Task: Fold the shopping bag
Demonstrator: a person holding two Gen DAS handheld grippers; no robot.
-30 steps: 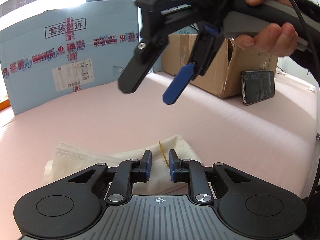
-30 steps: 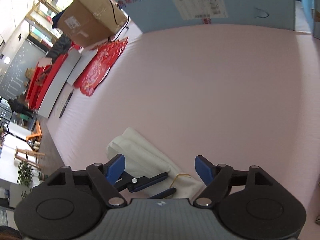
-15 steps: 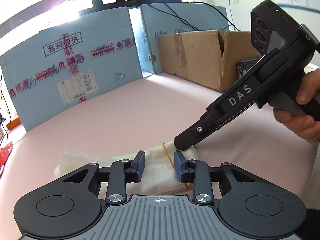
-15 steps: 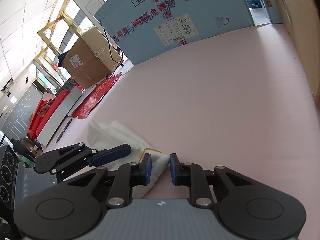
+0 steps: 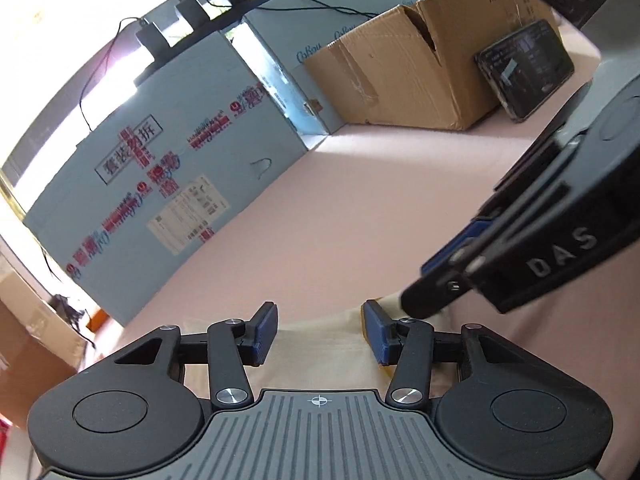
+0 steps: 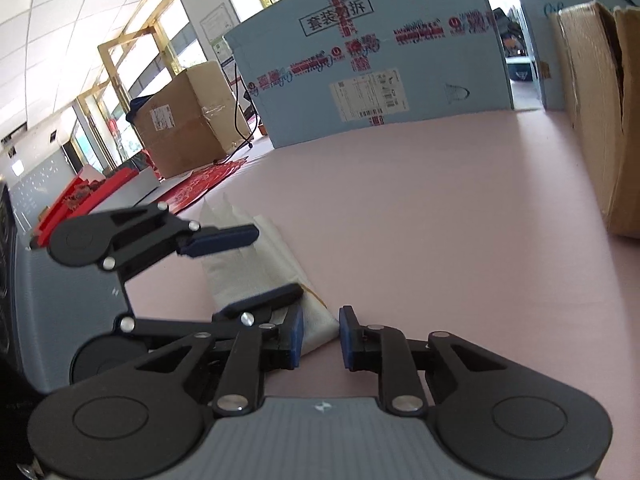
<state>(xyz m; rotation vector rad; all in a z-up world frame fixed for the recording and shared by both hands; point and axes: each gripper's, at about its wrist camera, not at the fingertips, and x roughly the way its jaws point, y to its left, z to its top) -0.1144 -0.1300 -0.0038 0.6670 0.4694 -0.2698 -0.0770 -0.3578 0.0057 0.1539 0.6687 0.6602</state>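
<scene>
The folded cream shopping bag point(image 5: 320, 336) lies on the pink table, a yellow band round one end. In the left wrist view my left gripper point(image 5: 318, 334) is open, its blue pads straddling the bag close above it. The right gripper's fingers point(image 5: 436, 280) come in from the right at the bag's end. In the right wrist view the bag point(image 6: 248, 268) runs away to the left; my right gripper point(image 6: 320, 336) is open a little, with the bag's near corner between its pads. The left gripper point(image 6: 244, 268) hovers over the bag, jaws open.
A pale blue printed carton point(image 5: 160, 184) stands along the table's back edge. A brown cardboard box point(image 5: 404, 76) sits at the back right, a phone point(image 5: 524, 68) leaning on it. Red items point(image 6: 200, 188) lie beyond the table's left edge.
My left gripper has opened wider and tilted over the bag. My right gripper has opened slightly and moved lower and closer to the bag's banded end.
</scene>
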